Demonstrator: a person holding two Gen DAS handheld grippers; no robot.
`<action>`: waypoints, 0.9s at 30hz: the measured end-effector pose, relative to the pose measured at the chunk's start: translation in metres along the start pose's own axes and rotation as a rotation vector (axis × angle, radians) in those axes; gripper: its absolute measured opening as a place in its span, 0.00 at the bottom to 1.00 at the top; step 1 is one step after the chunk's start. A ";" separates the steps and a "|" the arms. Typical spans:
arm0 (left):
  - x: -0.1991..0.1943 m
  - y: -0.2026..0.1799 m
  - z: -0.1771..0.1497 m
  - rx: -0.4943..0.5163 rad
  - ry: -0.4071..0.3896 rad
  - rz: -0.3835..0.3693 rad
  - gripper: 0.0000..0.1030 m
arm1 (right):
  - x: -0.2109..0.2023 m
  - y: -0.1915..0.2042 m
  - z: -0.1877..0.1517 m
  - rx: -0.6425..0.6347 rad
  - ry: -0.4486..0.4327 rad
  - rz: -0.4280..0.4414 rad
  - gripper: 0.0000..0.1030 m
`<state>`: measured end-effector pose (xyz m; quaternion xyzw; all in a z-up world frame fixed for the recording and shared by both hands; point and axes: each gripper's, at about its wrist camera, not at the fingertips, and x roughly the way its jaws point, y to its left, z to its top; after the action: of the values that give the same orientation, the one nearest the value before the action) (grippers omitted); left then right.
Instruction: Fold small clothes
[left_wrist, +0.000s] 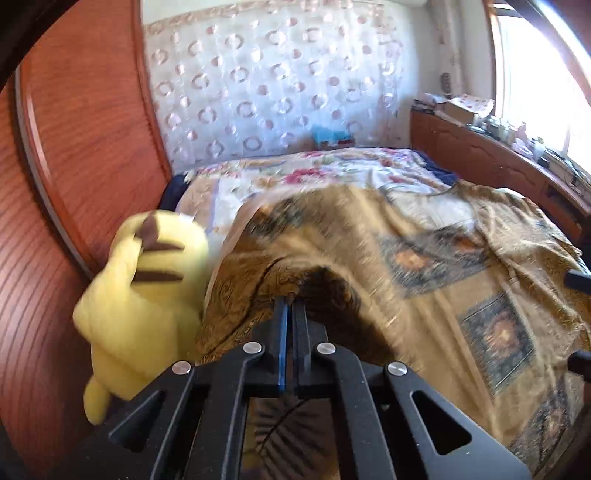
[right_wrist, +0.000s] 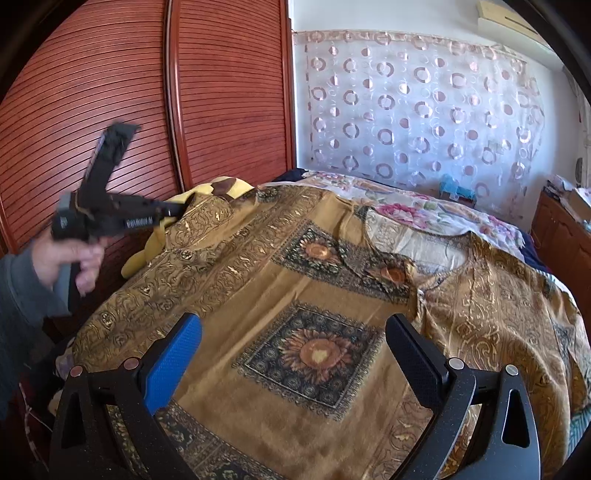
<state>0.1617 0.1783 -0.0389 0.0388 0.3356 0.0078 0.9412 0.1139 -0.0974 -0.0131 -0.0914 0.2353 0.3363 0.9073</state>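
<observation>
In the left wrist view, the left gripper (left_wrist: 291, 301) has its blue and black fingers pressed together on a raised fold of the golden-brown patterned garment with dark sunflower squares (left_wrist: 424, 258), which lifts into an arch at the fingertips. The garment is spread over the bed with the floral bedspread (left_wrist: 295, 173), covering its near part. A yellow plush toy with brown stripes (left_wrist: 147, 288) lies at the left edge of the bed, touching the garment and next to the reddish wooden slatted wardrobe door (left_wrist: 74, 147). A sheer curtain with pink circles (left_wrist: 273, 81) hangs at the far side.

In the right wrist view, the right gripper (right_wrist: 295, 347) hovers over the near middle of the garment (right_wrist: 295, 280) with its fingers spread wide and nothing between them. At the left, a hand (right_wrist: 70, 258) holds the left gripper (right_wrist: 177, 210), whose tip meets the garment's far left edge beside the plush toy (right_wrist: 147, 251).
</observation>
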 end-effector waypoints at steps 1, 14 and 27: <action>-0.002 -0.006 0.008 0.014 -0.011 -0.015 0.03 | 0.000 -0.001 0.000 0.005 -0.001 -0.003 0.97; -0.058 -0.075 0.023 0.082 -0.093 -0.237 0.45 | -0.023 -0.051 -0.013 0.113 -0.036 -0.103 0.97; -0.060 -0.033 -0.041 -0.035 -0.047 -0.136 0.77 | 0.016 -0.032 0.019 0.054 0.001 -0.045 0.88</action>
<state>0.0892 0.1454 -0.0351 -0.0005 0.3151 -0.0513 0.9477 0.1529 -0.1065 -0.0044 -0.0722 0.2426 0.3094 0.9166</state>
